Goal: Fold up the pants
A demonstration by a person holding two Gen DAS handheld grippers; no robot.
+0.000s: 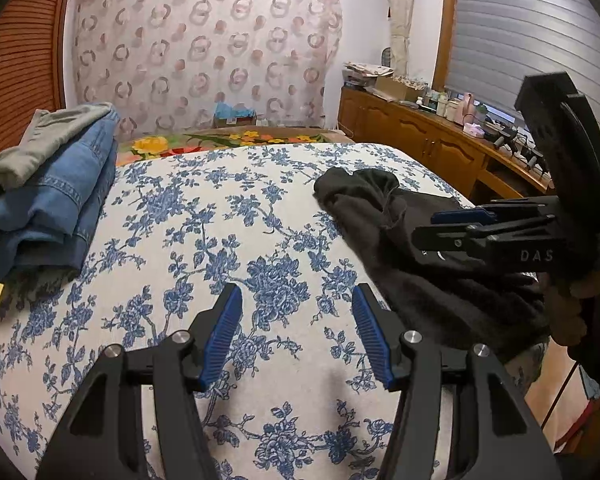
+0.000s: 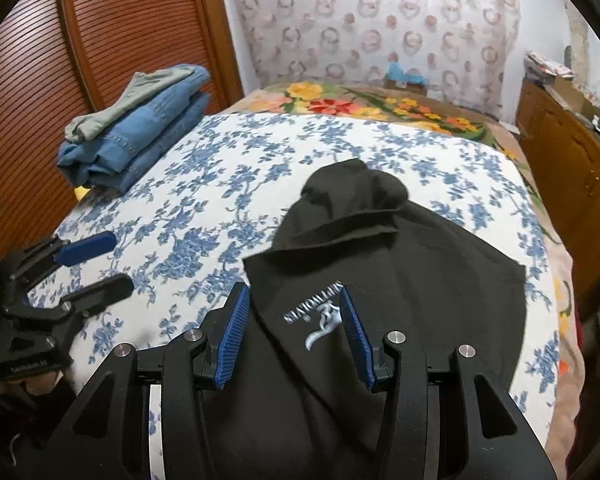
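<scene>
A bedroom with a ring-patterned curtain (image 1: pixel 204 48) and a wooden cabinet (image 1: pixel 412 136) holds a bed (image 2: pixel 204 216) covered by a blue-flowered white sheet. The black pants (image 2: pixel 400 264), bearing a white printed logo, lie rumpled on the sheet's right side, well apart from folded blue jeans (image 2: pixel 140 144) at the far left. The left gripper (image 1: pixel 297 332) hovers over bare sheet, fingers (image 1: pixel 224 336) apart and empty; the right gripper (image 2: pixel 296 336) hangs over the pants, its fingers spread, clasping nothing.
</scene>
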